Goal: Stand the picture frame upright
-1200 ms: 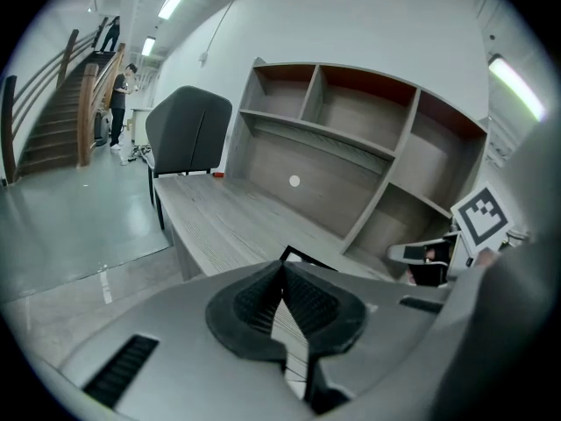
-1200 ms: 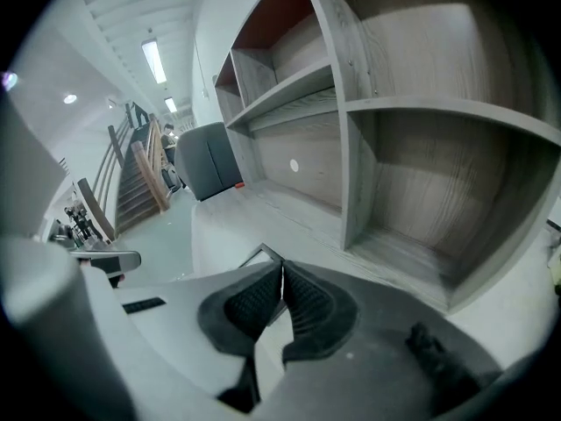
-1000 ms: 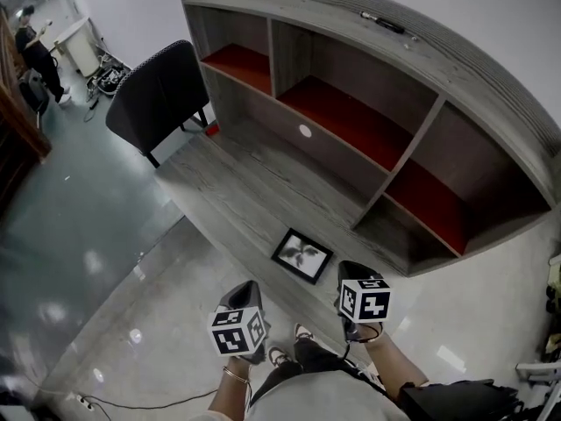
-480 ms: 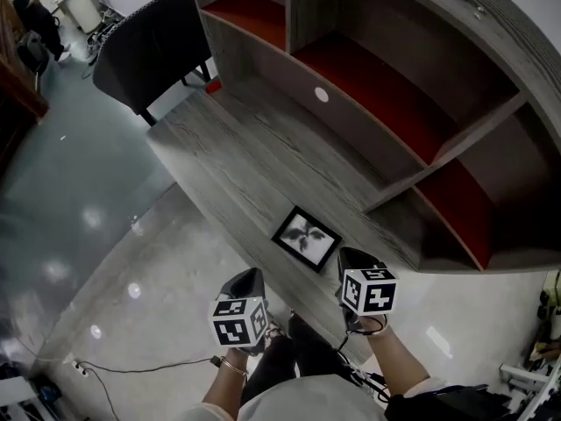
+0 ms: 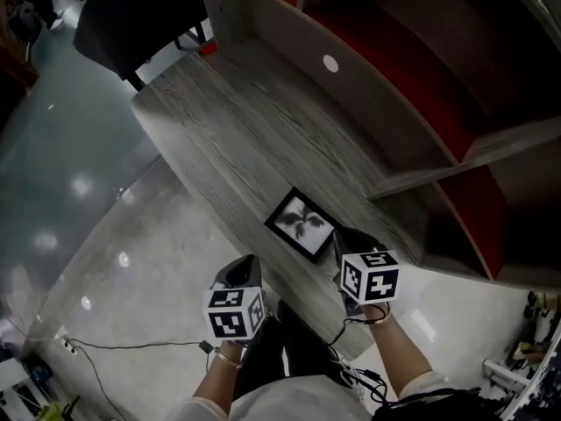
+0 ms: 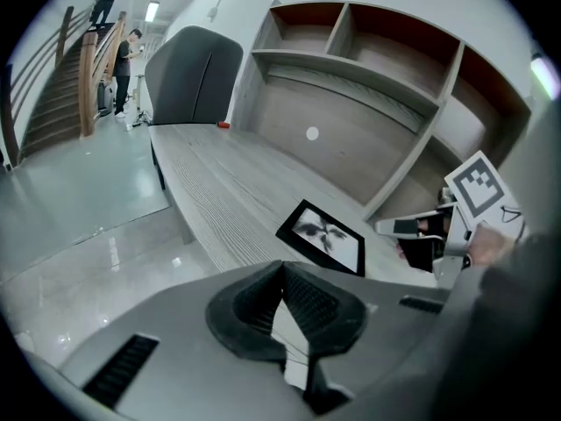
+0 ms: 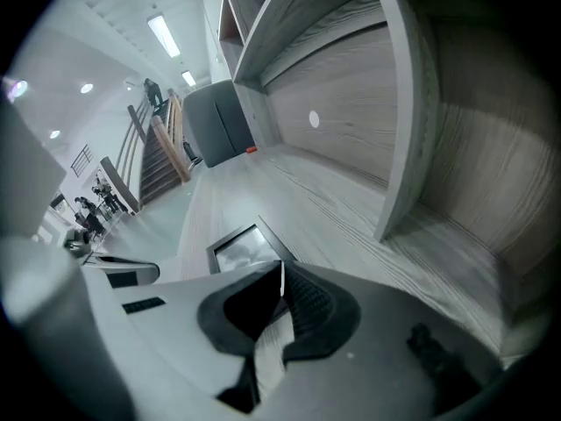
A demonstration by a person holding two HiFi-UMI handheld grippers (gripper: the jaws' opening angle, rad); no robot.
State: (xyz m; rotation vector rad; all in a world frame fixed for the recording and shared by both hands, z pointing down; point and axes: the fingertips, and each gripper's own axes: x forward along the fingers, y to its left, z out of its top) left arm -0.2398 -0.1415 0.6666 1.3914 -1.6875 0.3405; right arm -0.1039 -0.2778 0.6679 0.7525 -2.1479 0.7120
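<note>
A black picture frame (image 5: 302, 224) with a dark flower print lies flat on the grey wooden desk (image 5: 237, 139), close to its front edge. My left gripper (image 5: 244, 267) is shut and empty, hovering just off the desk edge, short of the frame. My right gripper (image 5: 348, 239) is also shut and empty, its tips next to the frame's right corner. The left gripper view shows the picture frame (image 6: 324, 235) beyond the shut left gripper (image 6: 282, 267), with the right gripper (image 6: 419, 228) beside it. In the right gripper view the picture frame (image 7: 238, 247) lies just past the right gripper (image 7: 280, 265).
A shelf unit (image 5: 456, 121) with red-floored compartments rises behind the desk. A dark chair (image 5: 131, 20) and a small red object (image 5: 207, 48) are at the desk's far left end. A cable (image 5: 131, 349) runs over the glossy floor. People (image 6: 123, 55) stand far off by stairs.
The head view has dropped closer to the desk. Both grippers have moved forward toward the frame, the right one reaching its right corner. The frame has not moved.
</note>
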